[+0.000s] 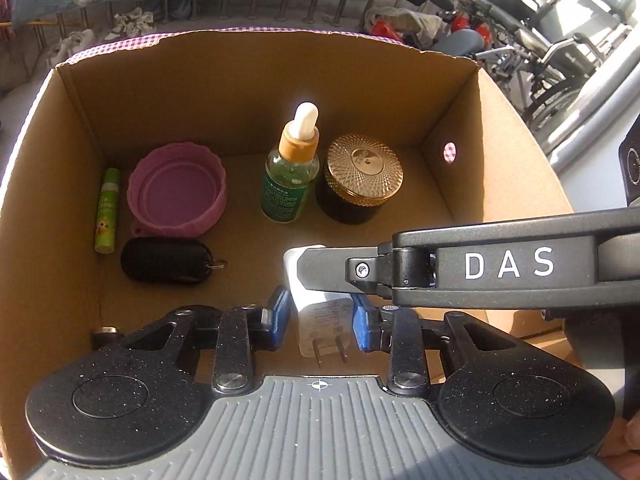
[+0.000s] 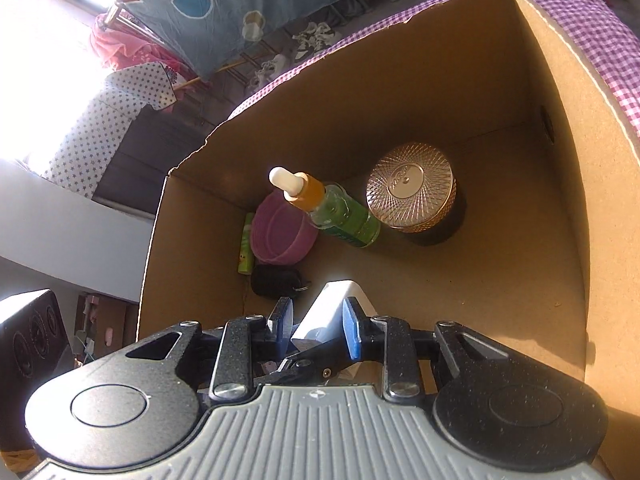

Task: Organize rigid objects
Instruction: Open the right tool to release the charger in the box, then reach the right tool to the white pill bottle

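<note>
Nearest: left gripper [image 1: 320, 320] w/ blue pads [image 1: 280, 312] either side of white plug adapter [image 1: 320, 320], prongs toward the cam; pads look a bit apart from it, can't tell if touching. Right gripper [image 2: 316, 326] pinches the same adapter [image 2: 332, 312] between its pads; from the left cam its finger [image 1: 340, 270] crosses over the adapter top. Adapter sits at the near end inside cardboard box [image 1: 452, 112]. Next, on box floor: black key fob [image 1: 166, 260] by left side, green tube [image 1: 107, 210] along left wall. Further back: pink collapsible bowl [image 1: 178, 194], upright dropper bottle [image 1: 292, 168], gold-lidded dark jar [image 1: 360, 178] just beside the bottle. Beyond the box: checked cloth [image 2: 592, 40], wheelchair [image 1: 540, 48].
</note>
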Available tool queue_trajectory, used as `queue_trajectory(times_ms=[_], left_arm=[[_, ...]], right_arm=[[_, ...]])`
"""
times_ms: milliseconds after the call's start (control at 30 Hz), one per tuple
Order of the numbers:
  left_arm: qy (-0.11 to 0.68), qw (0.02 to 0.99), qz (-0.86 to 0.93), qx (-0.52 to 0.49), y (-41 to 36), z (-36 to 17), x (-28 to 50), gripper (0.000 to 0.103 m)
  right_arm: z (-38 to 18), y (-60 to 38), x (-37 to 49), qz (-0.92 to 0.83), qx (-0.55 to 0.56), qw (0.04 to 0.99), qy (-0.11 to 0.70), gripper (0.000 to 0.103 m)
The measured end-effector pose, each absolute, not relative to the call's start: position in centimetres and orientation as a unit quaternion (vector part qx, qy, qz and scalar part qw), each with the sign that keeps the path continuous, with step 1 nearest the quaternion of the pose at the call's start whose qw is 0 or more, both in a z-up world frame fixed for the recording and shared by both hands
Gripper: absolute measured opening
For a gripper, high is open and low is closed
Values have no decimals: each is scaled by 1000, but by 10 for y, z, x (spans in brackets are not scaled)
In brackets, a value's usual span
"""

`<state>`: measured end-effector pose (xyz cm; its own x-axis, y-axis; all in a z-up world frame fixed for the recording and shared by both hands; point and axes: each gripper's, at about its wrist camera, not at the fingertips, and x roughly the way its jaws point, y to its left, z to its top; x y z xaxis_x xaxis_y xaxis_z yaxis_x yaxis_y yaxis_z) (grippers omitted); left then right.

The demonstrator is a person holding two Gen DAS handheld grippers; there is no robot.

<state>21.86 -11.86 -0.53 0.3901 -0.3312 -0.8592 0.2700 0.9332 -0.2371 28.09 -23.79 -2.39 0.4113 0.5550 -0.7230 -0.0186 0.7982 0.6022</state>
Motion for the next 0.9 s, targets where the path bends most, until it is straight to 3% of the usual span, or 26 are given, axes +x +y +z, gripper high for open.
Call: queue_trajectory(times_ms=[167, 300, 467, 633, 800, 900], left_arm=[[511, 839, -184, -27, -119, 0, 215, 35], [482, 856, -185, -14, -124, 10, 208, 55], [461, 868, -184, -8, -123, 22, 197, 57], [421, 888, -184, -4, -116, 39, 175, 70], [393, 900, -187, -10, -98, 54, 145, 73], [368, 911, -185, -23, -76, 67, 122, 82]], right_arm=[[-19, -241, 272, 182, 272, 809, 489, 32], [-7, -249, 262, 183, 275, 825, 458, 39], [9, -256, 245, 180, 272, 842, 429, 41], [26, -264, 222, 188, 274, 857, 394, 42], [31, -259, 217, 187, 256, 861, 398, 42], [30, -249, 224, 203, 255, 847, 420, 42]])
